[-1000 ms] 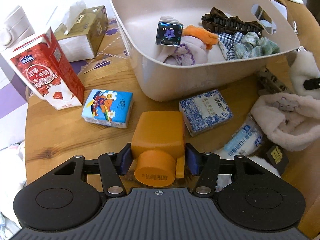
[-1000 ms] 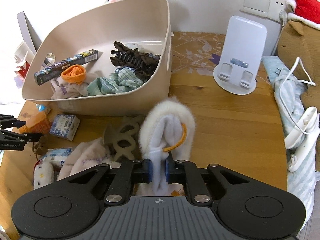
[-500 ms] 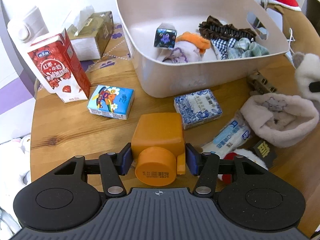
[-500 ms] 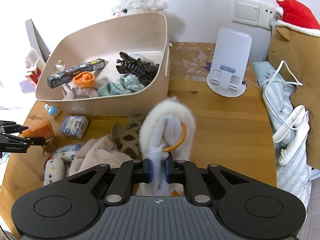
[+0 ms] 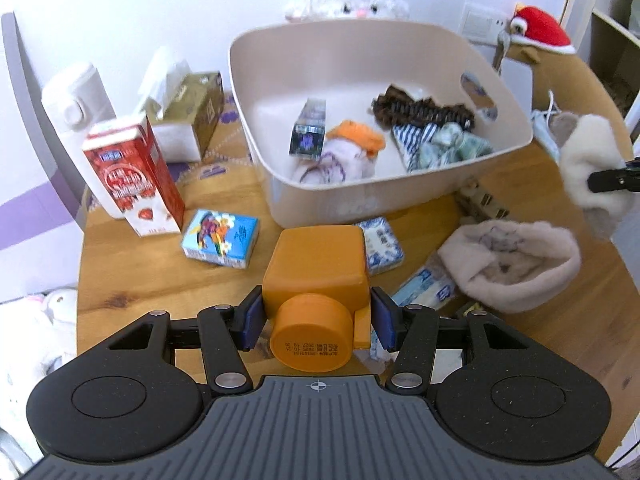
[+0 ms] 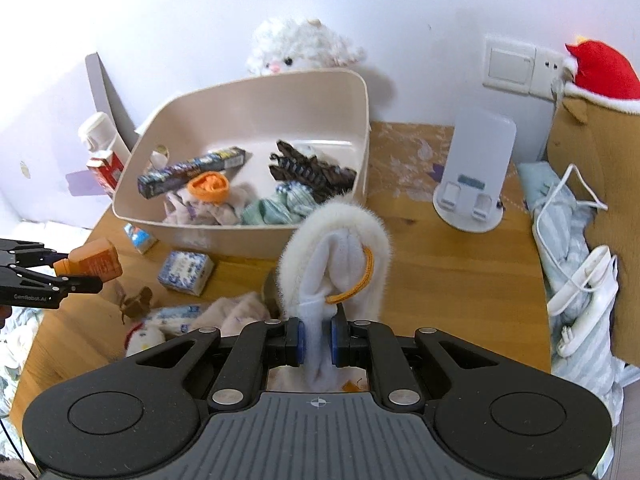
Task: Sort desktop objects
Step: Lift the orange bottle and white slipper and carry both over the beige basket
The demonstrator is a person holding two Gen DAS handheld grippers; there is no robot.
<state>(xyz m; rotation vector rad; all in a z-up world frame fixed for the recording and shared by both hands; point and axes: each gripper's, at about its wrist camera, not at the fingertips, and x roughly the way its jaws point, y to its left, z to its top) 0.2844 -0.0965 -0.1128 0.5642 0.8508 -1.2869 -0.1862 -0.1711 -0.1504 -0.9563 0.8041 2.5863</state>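
Note:
My left gripper (image 5: 316, 326) is shut on an orange bottle (image 5: 316, 272), cap toward the camera, held above the wooden table (image 5: 132, 276). The same bottle (image 6: 94, 260) shows at the left edge of the right wrist view. My right gripper (image 6: 318, 342) is shut on a white furry sock (image 6: 334, 248) with an orange hair tie (image 6: 356, 280) around it; that sock (image 5: 588, 160) hangs at the right of the left wrist view. The beige bin (image 5: 280, 184) (image 6: 348, 92) lies ahead of both, holding a dark box, cloths and a brown hair claw.
On the table lie a red milk carton (image 5: 132, 172), a colourful tissue pack (image 5: 220, 238), a blue-patterned pack (image 5: 380, 244), a pink furry sock (image 5: 512, 260) and a tissue box (image 5: 192, 116). A white phone stand (image 6: 476, 176) and white cables (image 6: 576, 276) sit right of the bin.
Both grippers have risen and drawn back with their loads, so the bin and table items look smaller and farther. The furry sock now hangs clear of the table.

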